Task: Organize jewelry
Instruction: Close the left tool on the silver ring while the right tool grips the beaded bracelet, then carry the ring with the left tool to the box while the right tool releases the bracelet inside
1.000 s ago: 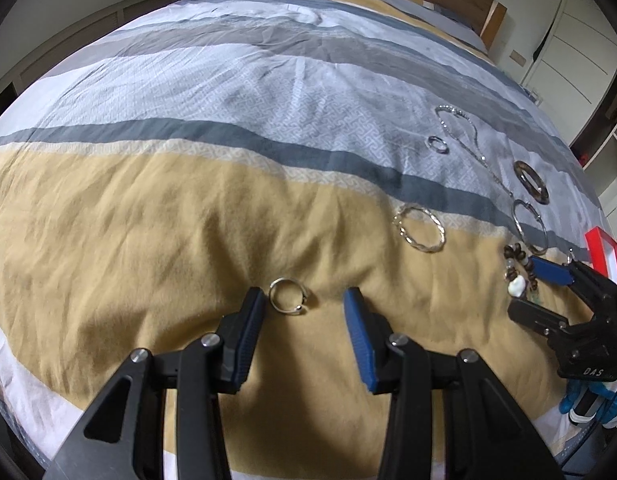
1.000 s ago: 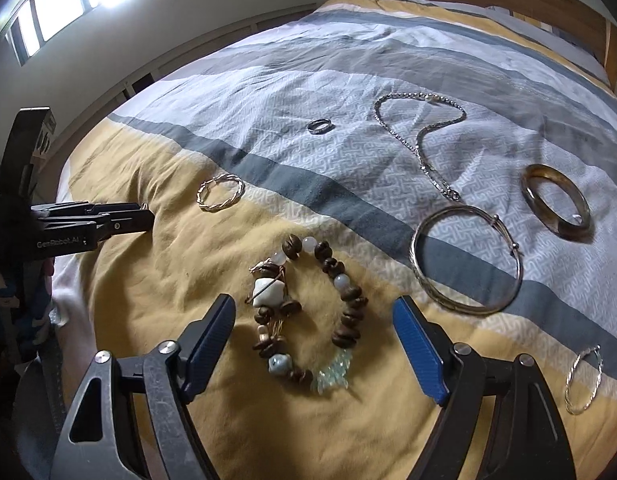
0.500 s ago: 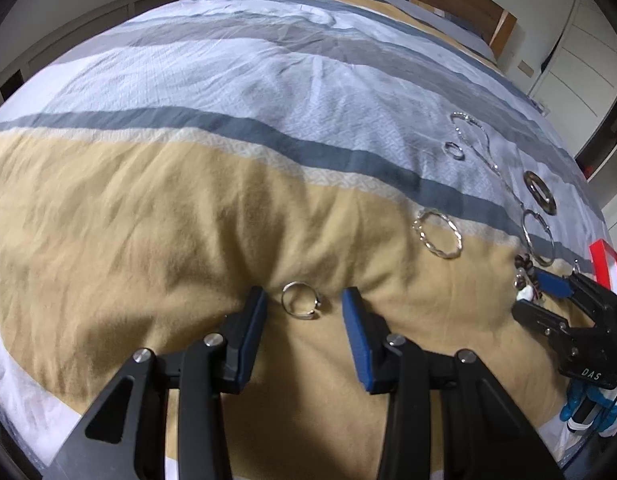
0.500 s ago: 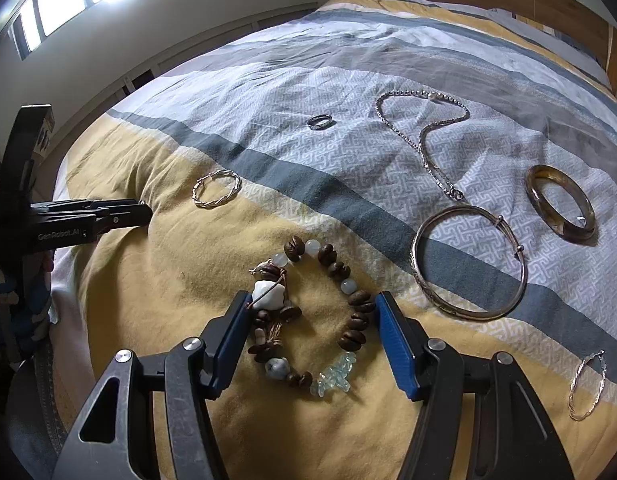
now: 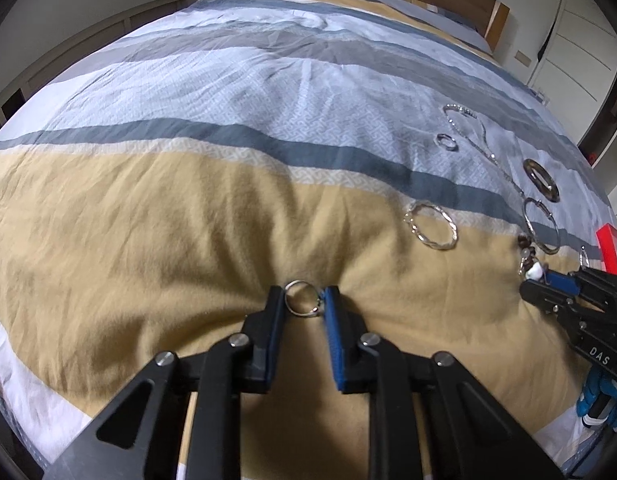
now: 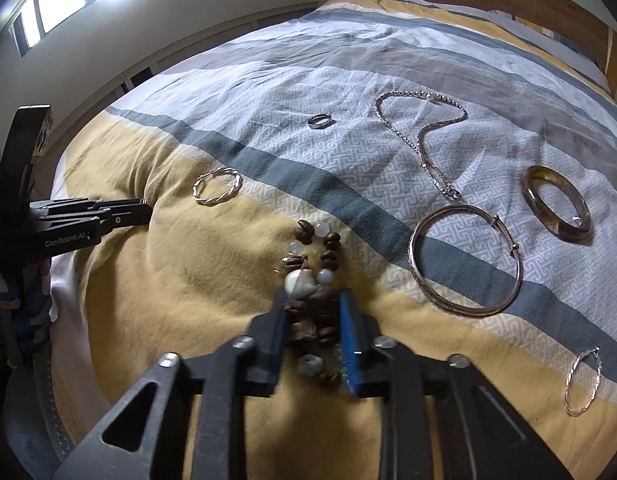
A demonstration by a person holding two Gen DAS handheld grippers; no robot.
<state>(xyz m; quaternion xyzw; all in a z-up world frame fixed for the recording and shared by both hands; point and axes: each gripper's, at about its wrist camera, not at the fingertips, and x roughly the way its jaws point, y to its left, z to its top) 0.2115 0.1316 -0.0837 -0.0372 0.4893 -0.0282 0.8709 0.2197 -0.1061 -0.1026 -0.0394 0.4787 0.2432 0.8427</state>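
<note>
On the striped duvet [image 5: 188, 208], the left gripper [image 5: 304, 300] pinches a small silver ring [image 5: 302, 298] between its tips, pressed into the yellow band. The right gripper [image 6: 312, 312] has its jaws squeezed around the near half of the beaded bracelet [image 6: 312, 268], also on the yellow band; motion blur makes the exact contact hard to judge, though beads bunch between the pads. Beyond the beaded bracelet, on the grey and white stripes, lie a plain band ring [image 6: 319, 121], a chain necklace [image 6: 424, 136], a large silver bangle [image 6: 466, 260] and a brown bangle [image 6: 556, 208]. A twisted hoop [image 6: 217, 186] sits left of the bracelet, and another twisted hoop [image 6: 582, 380] lies to its right.
</note>
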